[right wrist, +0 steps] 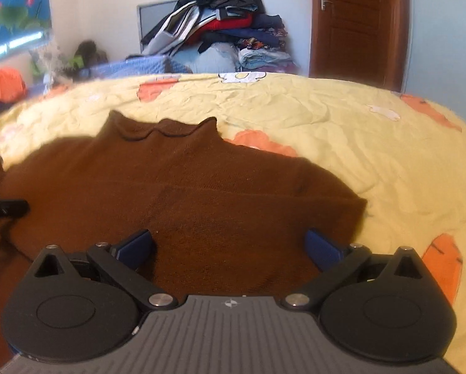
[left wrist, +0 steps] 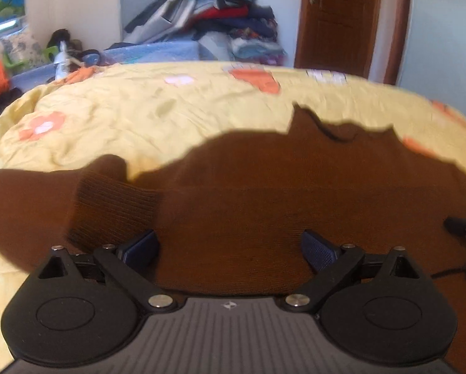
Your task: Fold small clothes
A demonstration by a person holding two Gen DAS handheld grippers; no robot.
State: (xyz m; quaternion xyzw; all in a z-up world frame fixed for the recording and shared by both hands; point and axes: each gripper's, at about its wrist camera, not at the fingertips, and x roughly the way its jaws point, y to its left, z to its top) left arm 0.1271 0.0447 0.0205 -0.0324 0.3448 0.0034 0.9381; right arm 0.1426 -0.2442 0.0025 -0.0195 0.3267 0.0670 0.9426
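A small brown knit sweater point(left wrist: 264, 187) lies on the yellow flowered quilt point(left wrist: 123, 118), collar away from me. In the left wrist view a sleeve with a ribbed cuff point(left wrist: 114, 208) is folded in over the body. My left gripper point(left wrist: 230, 249) is open and empty just above the sweater's lower part. The right wrist view shows the sweater point(right wrist: 186, 193) with its collar point(right wrist: 161, 131) at the far end. My right gripper point(right wrist: 230, 249) is open and empty above its lower right part. Each gripper's tip shows at the edge of the other's view.
The quilt point(right wrist: 342, 131) covers a bed. Behind it is a pile of clothes point(right wrist: 226, 31) against the wall, a brown door point(right wrist: 357, 21) to the right, and clutter with an orange object point(right wrist: 5, 87) at the far left.
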